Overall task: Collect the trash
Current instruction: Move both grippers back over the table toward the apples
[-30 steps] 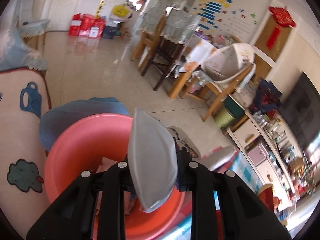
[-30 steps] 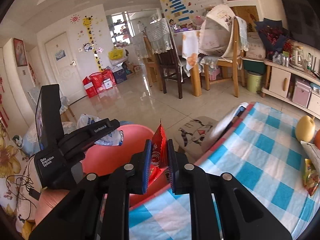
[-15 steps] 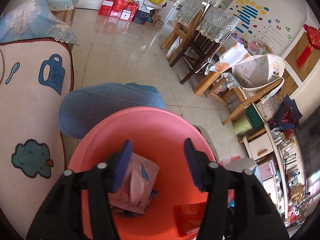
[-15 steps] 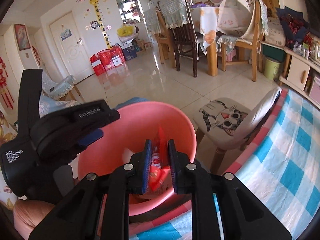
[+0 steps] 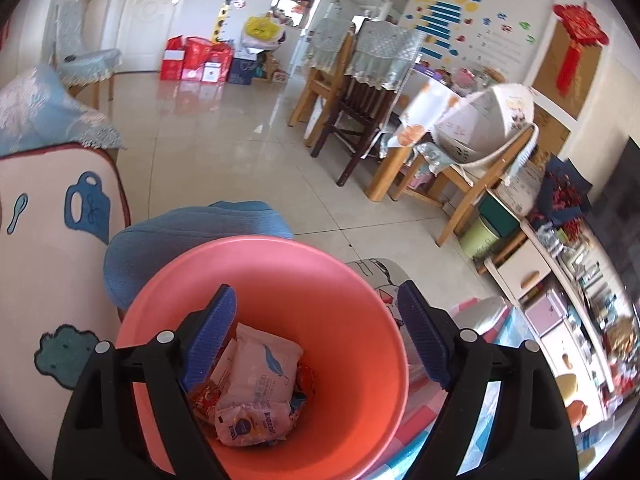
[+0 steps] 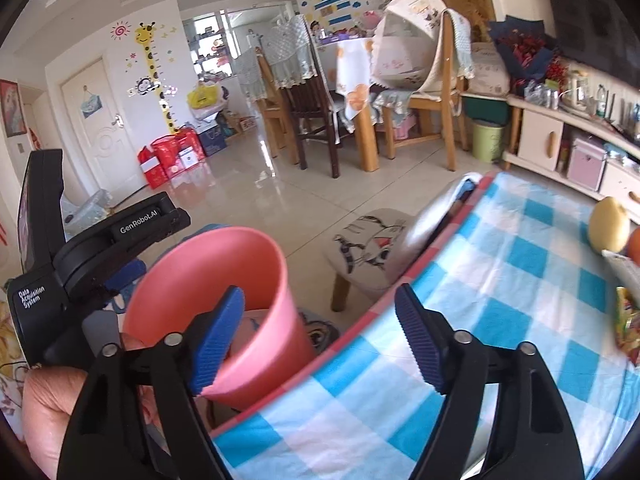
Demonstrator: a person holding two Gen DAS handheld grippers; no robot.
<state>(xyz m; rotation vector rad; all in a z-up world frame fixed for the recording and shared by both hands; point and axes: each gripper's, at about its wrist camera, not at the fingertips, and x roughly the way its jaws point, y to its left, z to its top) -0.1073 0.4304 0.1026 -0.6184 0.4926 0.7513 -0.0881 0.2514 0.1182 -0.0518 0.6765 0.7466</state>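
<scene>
A pink bin point(image 5: 320, 280) stands on the floor beside the table and holds several wrappers, with a white packet point(image 5: 264, 368) on top. My left gripper point(image 5: 316, 340) is open and empty, right above the bin's mouth. In the right wrist view the same bin point(image 6: 224, 272) is at lower left, next to the blue checked tablecloth point(image 6: 500, 300). My right gripper point(image 6: 320, 340) is open and empty above the table's edge. A snack wrapper point(image 6: 628, 324) lies at the table's right edge.
A small stool with a cat print point(image 6: 368, 240) stands beside the table. A yellow fruit point(image 6: 608, 224) sits at the table's far right. A blue cushion point(image 5: 192, 236) lies behind the bin. Dining chairs point(image 5: 360, 92) and a low cabinet point(image 6: 560, 140) stand further back.
My left gripper opened and dropped the white packet into the bin. My right gripper let go of the red wrapper over the bin, opened, and drew back above the table edge.
</scene>
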